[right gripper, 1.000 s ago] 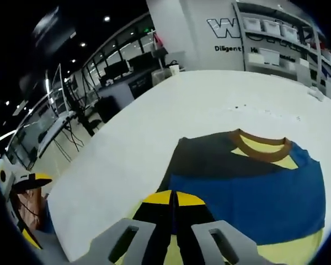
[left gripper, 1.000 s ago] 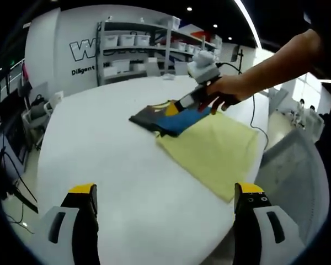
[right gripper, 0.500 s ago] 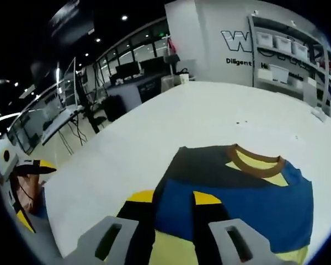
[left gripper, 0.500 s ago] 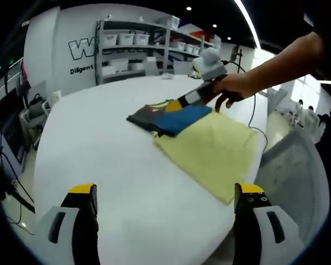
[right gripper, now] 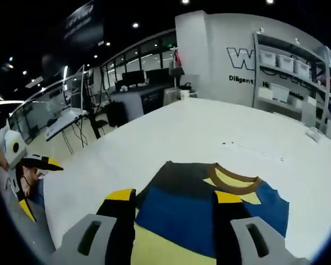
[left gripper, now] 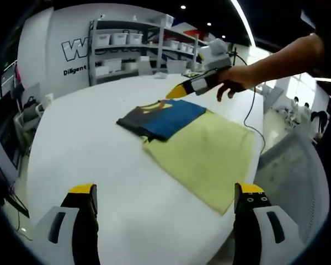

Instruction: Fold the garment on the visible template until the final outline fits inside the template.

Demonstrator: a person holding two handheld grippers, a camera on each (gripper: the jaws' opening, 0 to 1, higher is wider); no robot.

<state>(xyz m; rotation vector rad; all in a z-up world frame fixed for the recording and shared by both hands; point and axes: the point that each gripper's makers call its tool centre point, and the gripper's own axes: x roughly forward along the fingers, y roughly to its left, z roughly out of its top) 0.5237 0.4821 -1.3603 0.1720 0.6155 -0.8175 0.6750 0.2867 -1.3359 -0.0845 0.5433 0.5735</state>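
Observation:
The folded garment, blue and dark grey with a brown collar, lies on the far end of a yellow template sheet on the white table. A hand holds my right gripper in the air just beyond the garment, clear of it. In the right gripper view the right gripper stands open, with the garment and the template below and between its jaws, untouched. My left gripper is open over the near part of the table, well short of the template. It also appears at the left edge as the left gripper.
Shelves with white bins line the back wall. Desks with monitors stand beyond the table's far side. A black cable trails off the table's right edge, near a grey chair back.
The right gripper opened from shut, let go of the garment's edge and rose away from it. The garment now lies flat. The left gripper stayed open.

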